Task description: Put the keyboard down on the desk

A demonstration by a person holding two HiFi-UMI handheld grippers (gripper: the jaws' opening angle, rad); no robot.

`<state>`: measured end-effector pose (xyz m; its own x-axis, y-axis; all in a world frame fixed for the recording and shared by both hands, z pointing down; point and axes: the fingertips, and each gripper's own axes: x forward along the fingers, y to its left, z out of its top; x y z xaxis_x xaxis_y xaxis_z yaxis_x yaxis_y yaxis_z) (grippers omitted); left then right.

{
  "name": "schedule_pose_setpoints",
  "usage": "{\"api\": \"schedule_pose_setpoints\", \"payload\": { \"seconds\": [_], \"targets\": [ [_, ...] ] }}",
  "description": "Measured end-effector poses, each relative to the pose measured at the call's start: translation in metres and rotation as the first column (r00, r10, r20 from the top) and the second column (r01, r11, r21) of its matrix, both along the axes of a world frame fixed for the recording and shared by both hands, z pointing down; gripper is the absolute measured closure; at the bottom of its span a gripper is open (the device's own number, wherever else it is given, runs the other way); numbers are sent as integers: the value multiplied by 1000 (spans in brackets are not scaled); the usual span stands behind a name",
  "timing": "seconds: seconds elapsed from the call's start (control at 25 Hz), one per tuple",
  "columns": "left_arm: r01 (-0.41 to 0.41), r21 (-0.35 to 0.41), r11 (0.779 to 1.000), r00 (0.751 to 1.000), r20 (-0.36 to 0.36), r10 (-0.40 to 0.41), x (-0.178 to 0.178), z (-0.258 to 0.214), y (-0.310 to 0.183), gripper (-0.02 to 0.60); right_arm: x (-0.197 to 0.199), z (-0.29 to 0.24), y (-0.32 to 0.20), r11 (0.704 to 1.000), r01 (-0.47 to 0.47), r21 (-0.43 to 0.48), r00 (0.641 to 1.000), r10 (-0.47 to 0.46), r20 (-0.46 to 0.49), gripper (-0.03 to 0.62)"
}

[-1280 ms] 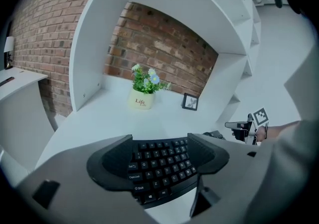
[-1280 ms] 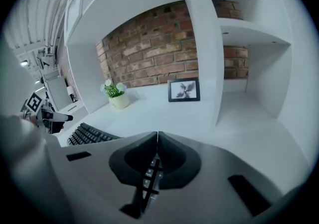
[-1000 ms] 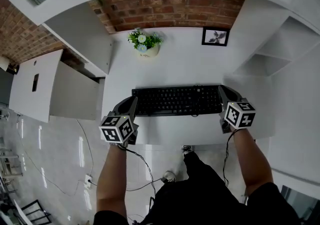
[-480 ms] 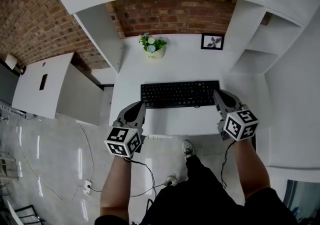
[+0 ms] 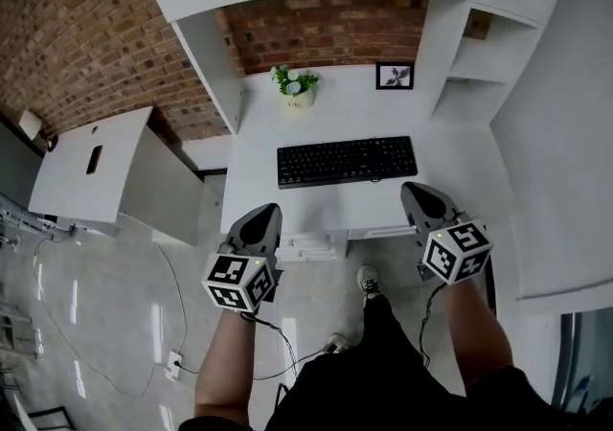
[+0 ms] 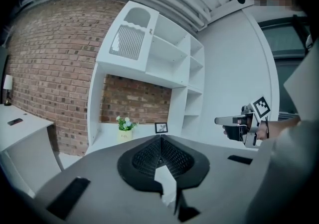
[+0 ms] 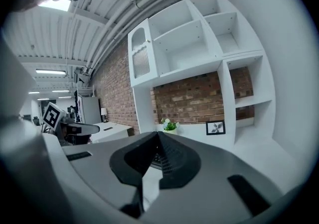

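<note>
A white side table (image 5: 67, 180) with a small dark flat object (image 5: 94, 159) on it stood far left. The left gripper (image 5: 265, 214) hung near the front edge of the desk (image 5: 460, 166), fingers pressed together. A small pot (image 5: 298, 100) held flowers (image 5: 293, 81) at the desk's back. The keyboard (image 5: 347, 161) lay flat mid-desk, apart from both grippers, with a framed picture (image 5: 395, 76) behind it. The right gripper (image 5: 415, 192) had its jaws shut tight too.

Black keyboard (image 5: 347, 161) on a white worktop (image 5: 345, 118). The far wall (image 5: 326, 32) is red-brown brick. The plant (image 5: 297, 84) is green with pale flowers; the picture (image 5: 395, 76) is black-framed. Left tongs (image 5: 269, 212) and right tongs (image 5: 411, 189) are grey and black, with black-and-white checked cubes.
</note>
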<state>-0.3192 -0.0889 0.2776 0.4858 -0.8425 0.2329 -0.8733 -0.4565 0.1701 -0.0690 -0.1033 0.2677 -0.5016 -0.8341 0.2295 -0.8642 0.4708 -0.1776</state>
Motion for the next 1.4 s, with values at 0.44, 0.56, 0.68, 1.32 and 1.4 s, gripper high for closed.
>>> {"api": "schedule_pose_setpoints", "payload": {
  "seconds": [0.44,0.56,0.68,1.32,1.4],
  "targets": [
    [6,7,1000,1000,-6,-6,18,-17,73,561,10,-21,82,1000,3,13,1000,-3,4,577],
    [20,13,1000,1000,-11,-20,29,-22,90,561,19,-27,99,1000,21,22,1000,-21,-1,577],
    [40,23,999,999,-7,-40,43,-28,108,561,32,-33,114,999,41,28,999,-41,-2,577],
    [133,30,991,991,16,-133,151,-43,181,561,126,-47,172,988,151,43,986,-154,66,577],
    [139,30,990,990,17,-140,161,-45,190,561,134,-47,179,986,162,41,984,-165,74,577]
  ]
}}
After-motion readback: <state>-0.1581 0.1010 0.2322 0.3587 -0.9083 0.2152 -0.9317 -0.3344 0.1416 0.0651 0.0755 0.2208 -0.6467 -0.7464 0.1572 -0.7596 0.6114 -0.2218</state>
